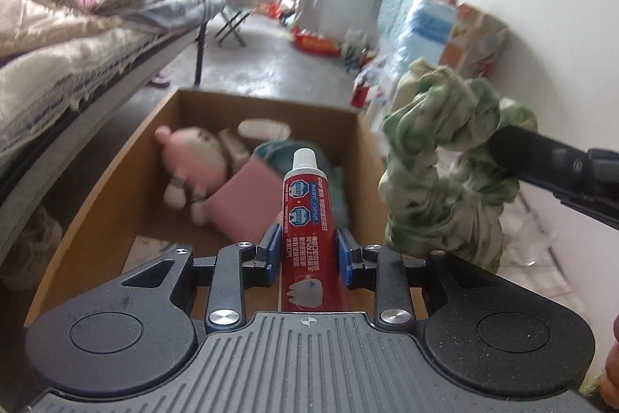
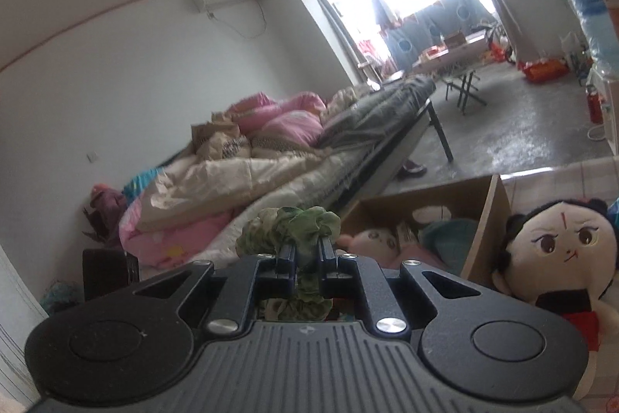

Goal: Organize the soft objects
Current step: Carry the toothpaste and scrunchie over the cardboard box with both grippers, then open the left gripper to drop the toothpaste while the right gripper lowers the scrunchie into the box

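So the left gripper [image 1: 308,250] is clamped down on a red toothpaste tube [image 1: 303,215], cap end up, hanging right over the open cardboard box [image 1: 96,196]. The tube looks light and squishy in the middle but stiffer at the crimped end and the cap, and the glossy skin is probably a bit slippery, so pinching it around the lower body like it's doing seems about right. Squeeze much harder and it would likely just dent.

The right gripper [image 2: 307,252] is closed on a green scrunchie [image 2: 290,225], which in the left wrist view bunches up just right of the box. That thing weighs basically nothing, totally floppy, no fragile bits. It can be grabbed anywhere on the ruffled ring, and it'll sag and dangle whichever way it's held, so the drop will be a bit unpredictable.

Counts:
- toothpaste tubes: one
- scrunchies: one
- boxes: one
- plush toys in the box: one pink-and-white plush [image 1: 193,165] for sure, lying against a pink block [image 1: 247,204] and some teal fabric [image 1: 329,188]. There's a white rounded thing behind it that might be a second toy or just a foot; too blurry to call.
- dolls outside the box: one black-haired doll [image 2: 557,258], sitting just beside the box wall in the right wrist view.

The bed [image 1: 58,64] piled with quilts runs along the left side of the box.
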`<action>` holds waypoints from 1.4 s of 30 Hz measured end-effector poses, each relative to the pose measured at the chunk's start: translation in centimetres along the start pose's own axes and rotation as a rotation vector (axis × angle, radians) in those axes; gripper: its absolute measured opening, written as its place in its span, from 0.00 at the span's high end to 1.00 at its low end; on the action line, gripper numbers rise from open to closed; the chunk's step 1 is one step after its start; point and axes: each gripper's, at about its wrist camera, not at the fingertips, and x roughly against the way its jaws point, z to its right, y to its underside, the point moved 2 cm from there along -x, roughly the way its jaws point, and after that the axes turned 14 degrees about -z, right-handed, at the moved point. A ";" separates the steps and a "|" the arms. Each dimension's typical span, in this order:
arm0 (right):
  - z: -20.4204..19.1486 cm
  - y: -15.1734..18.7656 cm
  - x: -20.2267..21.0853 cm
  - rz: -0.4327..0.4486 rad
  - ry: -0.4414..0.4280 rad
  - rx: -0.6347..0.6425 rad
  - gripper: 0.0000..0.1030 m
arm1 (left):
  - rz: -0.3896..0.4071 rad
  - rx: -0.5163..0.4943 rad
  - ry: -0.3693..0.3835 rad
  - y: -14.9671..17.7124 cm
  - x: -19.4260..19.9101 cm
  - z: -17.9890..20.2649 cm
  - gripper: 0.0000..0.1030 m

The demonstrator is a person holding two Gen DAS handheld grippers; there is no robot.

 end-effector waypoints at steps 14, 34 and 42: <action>2.0 1.3 -11.9 -0.394 0.180 0.021 0.89 | -0.330 0.175 -0.004 1.6 -8.0 -7.3 0.72; 1.8 0.9 -12.8 -0.429 0.172 0.030 0.89 | -0.323 0.273 -0.102 2.2 -6.9 -8.2 0.60; 1.3 -0.1 -14.4 -0.461 0.235 0.069 0.89 | -0.184 0.254 -0.088 2.1 -3.6 -8.6 0.45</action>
